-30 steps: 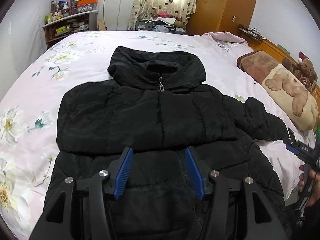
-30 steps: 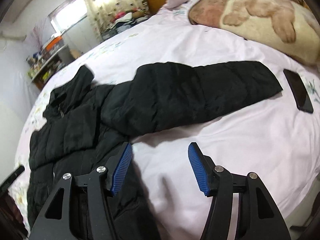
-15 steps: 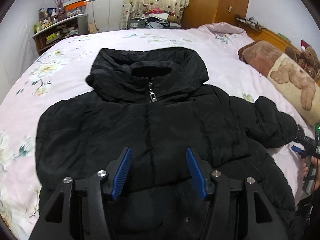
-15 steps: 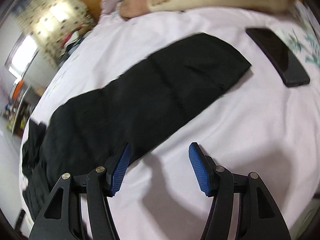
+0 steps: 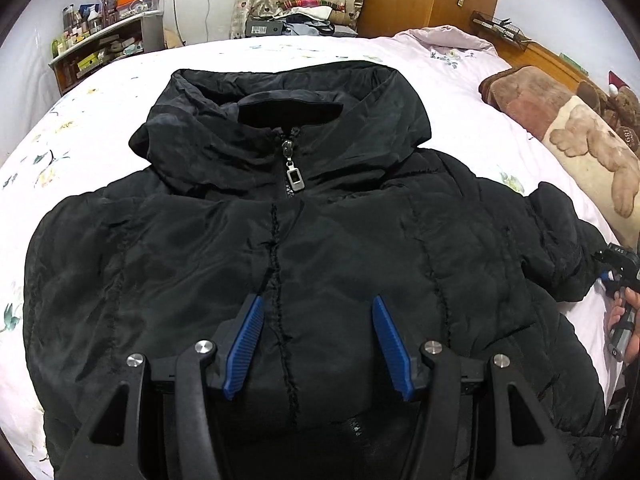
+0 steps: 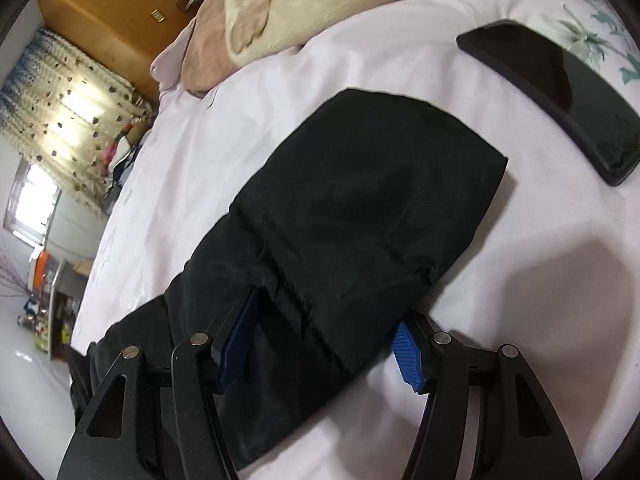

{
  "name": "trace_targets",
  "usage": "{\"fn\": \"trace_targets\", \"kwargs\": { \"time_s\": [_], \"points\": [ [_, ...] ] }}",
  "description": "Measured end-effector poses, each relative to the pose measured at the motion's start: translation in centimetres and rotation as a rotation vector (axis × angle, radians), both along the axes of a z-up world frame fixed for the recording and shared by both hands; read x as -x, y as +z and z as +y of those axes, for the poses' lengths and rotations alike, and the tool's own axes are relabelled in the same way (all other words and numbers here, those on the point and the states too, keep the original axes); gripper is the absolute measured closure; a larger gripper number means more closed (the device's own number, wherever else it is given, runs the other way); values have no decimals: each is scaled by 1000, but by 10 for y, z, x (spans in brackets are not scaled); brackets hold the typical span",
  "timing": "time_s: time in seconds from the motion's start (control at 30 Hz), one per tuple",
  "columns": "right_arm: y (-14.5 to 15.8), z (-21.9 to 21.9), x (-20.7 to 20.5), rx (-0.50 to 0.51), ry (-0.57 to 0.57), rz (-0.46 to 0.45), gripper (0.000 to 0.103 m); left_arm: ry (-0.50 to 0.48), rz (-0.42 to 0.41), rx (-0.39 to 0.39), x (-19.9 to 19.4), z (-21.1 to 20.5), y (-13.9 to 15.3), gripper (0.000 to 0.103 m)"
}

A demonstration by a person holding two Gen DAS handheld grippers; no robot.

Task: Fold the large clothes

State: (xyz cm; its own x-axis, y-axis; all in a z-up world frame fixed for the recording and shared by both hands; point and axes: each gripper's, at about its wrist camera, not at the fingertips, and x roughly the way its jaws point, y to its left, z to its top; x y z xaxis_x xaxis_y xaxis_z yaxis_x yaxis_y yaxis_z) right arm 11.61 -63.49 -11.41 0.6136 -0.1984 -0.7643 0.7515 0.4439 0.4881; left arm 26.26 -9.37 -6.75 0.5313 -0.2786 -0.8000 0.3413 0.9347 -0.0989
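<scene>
A black hooded puffer jacket (image 5: 340,248) lies face up on the bed, zipped, with its hood toward the far side. My left gripper (image 5: 318,312) is open and hovers over the jacket's front near the zipper seam. The jacket's right sleeve (image 6: 360,208) stretches out over the sheet. My right gripper (image 6: 326,320) is open, its blue pads (image 6: 406,350) standing on either side of the sleeve, a short way back from the cuff. The right gripper also shows at the right edge of the left wrist view (image 5: 616,276).
A black phone (image 6: 560,92) lies on the pink floral sheet (image 6: 520,300) just beyond the sleeve cuff. A teddy-bear pillow (image 5: 580,144) lies along the headboard side. Shelves (image 5: 100,48), a wardrobe and a curtained window stand beyond the bed.
My left gripper has moved forward and lower over the jacket's chest. My right gripper has moved along the sleeve toward the cuff and come down so that its jaws straddle it.
</scene>
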Motion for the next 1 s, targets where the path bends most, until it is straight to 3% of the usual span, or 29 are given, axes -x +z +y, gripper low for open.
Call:
{"fn": "trace_targets", "kwargs": {
  "time_s": [0.03,0.07,0.17,0.33,0.6,0.83,1.0],
  "points": [
    [5,2,-1,20,3,10,77,-3,-1,-2,1,0,1,44],
    [8,3,-1,28,6,16,83,-4,-2,-3,1,1,2,44],
    [29,9,1,61,28,9,92,4,-3,7,4,5,7,44],
    [92,35,6,160,102,-63,93,31,-15,25,11,21,23,44],
    [201,116,-5,287,293,-223,94,89,-48,65,29,58,53,44],
    [243,195,-39,331,481,-306,94,145,-57,73,43,94,67,44],
    [242,247,-64,333,599,-308,94,193,-57,98,53,120,71,44]
  ]
}}
